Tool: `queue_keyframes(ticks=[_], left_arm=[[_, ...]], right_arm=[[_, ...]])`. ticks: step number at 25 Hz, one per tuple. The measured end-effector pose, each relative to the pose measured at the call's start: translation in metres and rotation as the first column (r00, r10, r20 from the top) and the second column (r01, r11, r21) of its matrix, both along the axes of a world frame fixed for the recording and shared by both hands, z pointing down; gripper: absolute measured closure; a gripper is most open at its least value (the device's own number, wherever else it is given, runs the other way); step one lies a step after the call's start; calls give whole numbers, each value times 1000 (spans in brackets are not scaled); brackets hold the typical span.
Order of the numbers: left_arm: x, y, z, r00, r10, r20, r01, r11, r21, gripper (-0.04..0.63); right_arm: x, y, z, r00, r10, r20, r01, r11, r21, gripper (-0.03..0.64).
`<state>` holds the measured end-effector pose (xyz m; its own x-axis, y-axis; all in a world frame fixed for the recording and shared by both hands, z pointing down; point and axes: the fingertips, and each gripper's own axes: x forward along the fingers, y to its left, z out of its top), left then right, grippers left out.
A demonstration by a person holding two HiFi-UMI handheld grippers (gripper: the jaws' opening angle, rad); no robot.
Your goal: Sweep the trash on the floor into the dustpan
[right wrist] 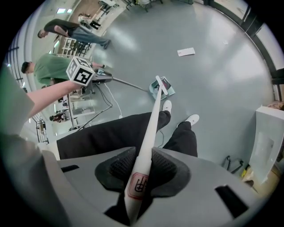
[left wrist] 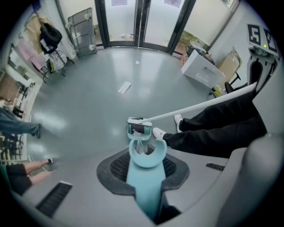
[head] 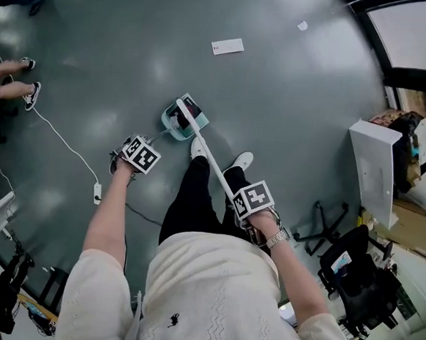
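My left gripper (head: 139, 155) is shut on the long teal handle (left wrist: 146, 186) of a teal dustpan (head: 182, 121), which rests on the grey floor just ahead of the person's white shoes. My right gripper (head: 255, 200) is shut on a white broom stick (right wrist: 148, 133). The stick slants forward and its lower end (head: 180, 104) sits at the pan's mouth. Something dark lies inside the dustpan (left wrist: 139, 128). A white card (head: 228, 46) lies flat on the floor farther ahead, with a small white scrap (head: 303, 25) beyond it. The same card (right wrist: 186, 52) shows in the right gripper view.
A power strip (head: 97, 192) with a white cable lies on the floor at the left. Other people's feet (head: 29, 94) are at the far left. At the right stand a white cabinet (head: 375, 167) and black office chairs (head: 355, 276). Glass doors (left wrist: 142, 22) are ahead.
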<state>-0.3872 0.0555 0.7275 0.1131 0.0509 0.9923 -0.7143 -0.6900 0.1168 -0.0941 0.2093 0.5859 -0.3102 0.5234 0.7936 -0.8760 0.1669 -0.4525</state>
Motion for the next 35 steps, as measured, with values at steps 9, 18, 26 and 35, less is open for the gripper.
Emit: queue_keyframes(ticks=[9, 18, 26, 35], left_arm=[[9, -22, -27, 993, -113, -31, 114, 993, 42, 505], [20, -141, -36, 988, -155, -22, 156, 984, 81, 505], [52, -270, -25, 995, -98, 36, 96, 994, 44, 505], [63, -357, -12, 996, -69, 51, 70, 997, -22, 505]], right_arm=[[50, -47, -30, 974, 228, -20, -226, 972, 69, 497], [122, -191, -14, 869, 495, 16, -493, 860, 131, 498], [227, -375, 22, 905, 401, -146, -368, 906, 209, 498], [260, -475, 55, 938, 137, -317, -73, 976, 206, 497]])
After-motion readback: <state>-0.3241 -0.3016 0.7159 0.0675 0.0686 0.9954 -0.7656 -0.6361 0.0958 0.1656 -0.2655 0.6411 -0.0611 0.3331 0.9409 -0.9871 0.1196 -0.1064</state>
